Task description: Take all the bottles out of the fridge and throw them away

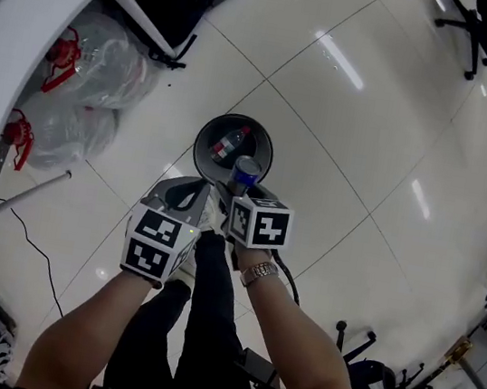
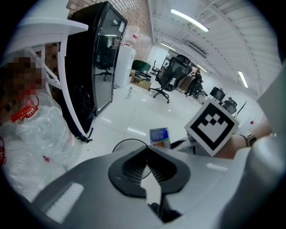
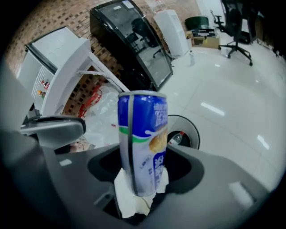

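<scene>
Right tongs (image 3: 143,167): closed on a blue can (image 3: 143,143), gripped low on its body, most of its length standing clear above the pads. Left tongs (image 2: 145,156): closed tip to tip, empty.

Location: the can hangs over the near rim of the floor bin (image 1: 200,144), which has one bottle (image 1: 229,143) in it.

Risk: released here, I judge the can may strike the rim and roll off across the floor. The low grip lets it tip. The left tongs, just beside, could knock it.

Views: only the head view shows the can against the rim. Only the gripper views show each grip.
</scene>
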